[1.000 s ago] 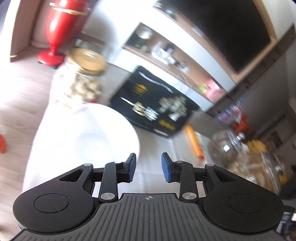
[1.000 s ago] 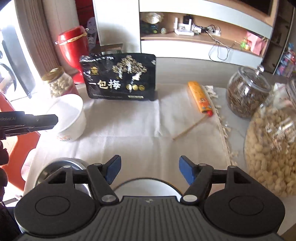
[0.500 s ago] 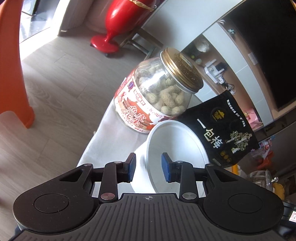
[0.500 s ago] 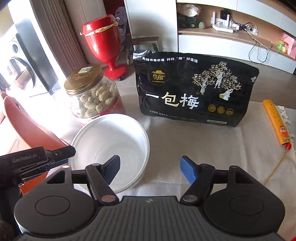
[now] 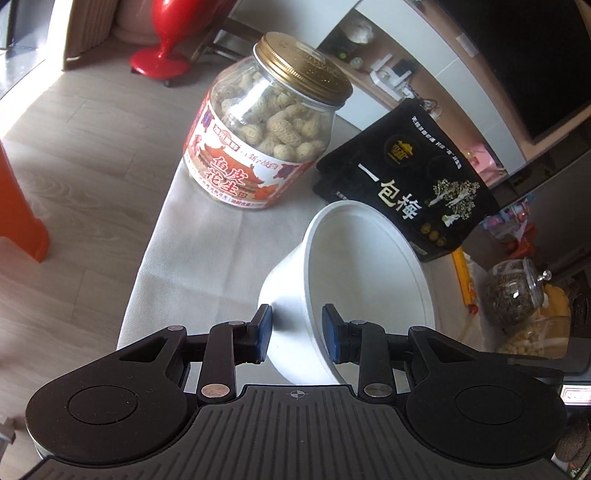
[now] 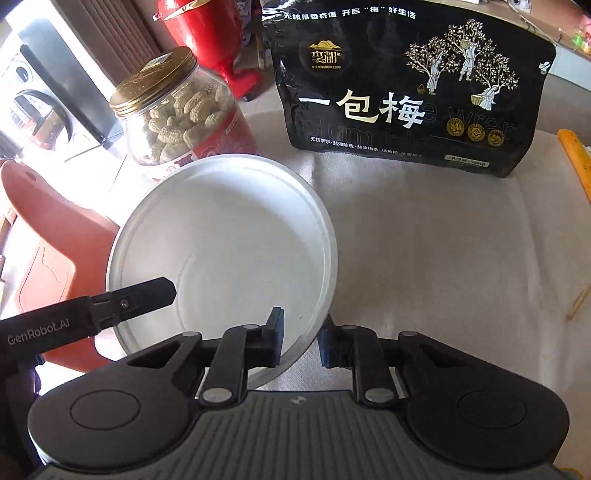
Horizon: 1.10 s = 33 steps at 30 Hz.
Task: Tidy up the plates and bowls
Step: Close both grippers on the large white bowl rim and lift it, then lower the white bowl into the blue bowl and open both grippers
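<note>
Nine items, listed by size; clock positions are read in the right wrist view with the bowl as the dial's centre.

1. Table [image 6: 424, 258], covered in a pale cloth. Everything below except the chair and the vase stands on it.
2. Orange chair [image 6: 55, 240], off the table's edge at 9 o'clock.
3. Black pouch [image 6: 406, 92] with gold tree print, upright at 1 o'clock, apart from the bowl.
4. White bowl [image 6: 221, 240], empty and mouth up, near the table's left edge, just beside the jar.
5. Red vase [image 6: 210, 33], on the floor beyond the table at 12 o'clock.
6. Peanut jar [image 6: 177, 110], gold lid on, at 11 o'clock.
7. Right gripper [image 6: 301, 338]: the jaws have just been closing and are now clamped on the bowl's rim at 5 o'clock, one pad inside the bowl and one outside.
8. Left gripper [image 5: 297, 332]: the jaws have just been closing a little. They straddle the rim at 8 o'clock, still parted, with bowl surface showing on both sides of the rim between the pads.
9. Orange packet [image 6: 576, 158], lying flat at 2 o'clock by the view's right edge, well apart from the bowl.
</note>
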Available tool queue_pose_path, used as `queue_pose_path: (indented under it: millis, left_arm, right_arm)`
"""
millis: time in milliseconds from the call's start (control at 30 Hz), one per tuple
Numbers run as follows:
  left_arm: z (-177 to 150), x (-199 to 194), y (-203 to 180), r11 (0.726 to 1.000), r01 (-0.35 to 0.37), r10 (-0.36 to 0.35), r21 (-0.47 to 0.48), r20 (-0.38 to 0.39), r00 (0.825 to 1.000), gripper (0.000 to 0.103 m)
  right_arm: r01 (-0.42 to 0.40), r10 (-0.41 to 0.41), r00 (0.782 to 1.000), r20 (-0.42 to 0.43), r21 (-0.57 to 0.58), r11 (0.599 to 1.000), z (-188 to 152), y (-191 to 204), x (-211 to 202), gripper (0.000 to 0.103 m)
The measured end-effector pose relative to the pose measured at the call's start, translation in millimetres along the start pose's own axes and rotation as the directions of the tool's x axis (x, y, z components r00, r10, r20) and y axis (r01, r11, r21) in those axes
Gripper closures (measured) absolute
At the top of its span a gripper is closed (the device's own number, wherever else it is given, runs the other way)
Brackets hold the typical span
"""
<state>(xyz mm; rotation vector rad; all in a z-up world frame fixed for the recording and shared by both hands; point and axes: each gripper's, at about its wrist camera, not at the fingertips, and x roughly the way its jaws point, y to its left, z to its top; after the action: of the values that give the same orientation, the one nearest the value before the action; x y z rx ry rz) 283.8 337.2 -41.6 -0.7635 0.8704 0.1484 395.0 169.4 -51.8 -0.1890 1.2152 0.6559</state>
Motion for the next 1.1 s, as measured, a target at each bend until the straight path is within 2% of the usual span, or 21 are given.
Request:
queue_pose_path:
  millis: [200, 300, 400, 533, 667, 767, 900, 1000, 1100]
  left_arm:
    - [0.0, 27.4, 9.2, 0.996, -0.055, 0.052, -0.063, -0.041, 0.998, 0.072]
    - [-2.5, 40.3, 9.2, 0.996, -0.037, 0.031, -0.077, -0.079, 0.996, 0.073]
    - [-3.2, 28.8, -5.5, 0.998, -0.029, 0.026, -0.060, -0.050, 0.998, 0.072]
    - [-7.7, -11.9, -40.8, 0.998, 0.066, -0.067, 0.021, 0.037, 0.997, 0.070]
    - [-24.3, -43.8, -82.8, 0.972, 0.209, -0.216, 0.110, 0.055, 0.975, 0.066]
    - [-51.7, -47.9, -125.4, 0.936, 0.266, -0.272, 0.230, -0.006, 0.962, 0.067]
    - [-95.5, -32.2, -165.6, 0.889, 0.316, -0.281, 0.333, -0.150, 0.948, 0.069]
    - [-120.7, -12.9, -177.6, 0.874, 0.350, -0.280, 0.339, -0.237, 0.930, 0.069]
    - [-139.9, 5.5, -173.9, 0.877, 0.371, -0.279, 0.304, -0.306, 0.910, 0.070]
  right_arm:
    - [0.052, -0.051, 0.999, -0.004, 0.072, 0.996, 3.4, -14.9, 16.3, 0.082]
    - [0.035, -0.029, 0.999, -0.046, 0.130, 0.991, 6.3, -22.8, 36.0, 0.082]
    - [0.045, -0.040, 0.998, -0.041, 0.145, 0.988, 4.5, -25.3, 30.9, 0.082]
    - [0.015, -0.022, 0.999, 0.049, 0.141, 0.990, -1.8, -34.6, -24.1, 0.082]
    - [0.012, -0.031, 0.990, 0.141, 0.128, 0.992, -26.9, -55.5, -96.1, 0.082]
    - [0.057, -0.080, 0.981, 0.178, 0.131, 0.990, -60.7, -78.6, -143.3, 0.083]
    - [0.140, -0.170, 0.968, 0.186, 0.164, 0.976, -105.5, -111.9, -175.8, 0.083]
    - [0.163, -0.195, 0.971, 0.138, 0.216, 0.963, -133.7, -140.0, -180.4, 0.083]
    - [0.175, -0.203, 0.975, 0.094, 0.250, 0.952, -154.1, -156.5, -176.7, 0.083]
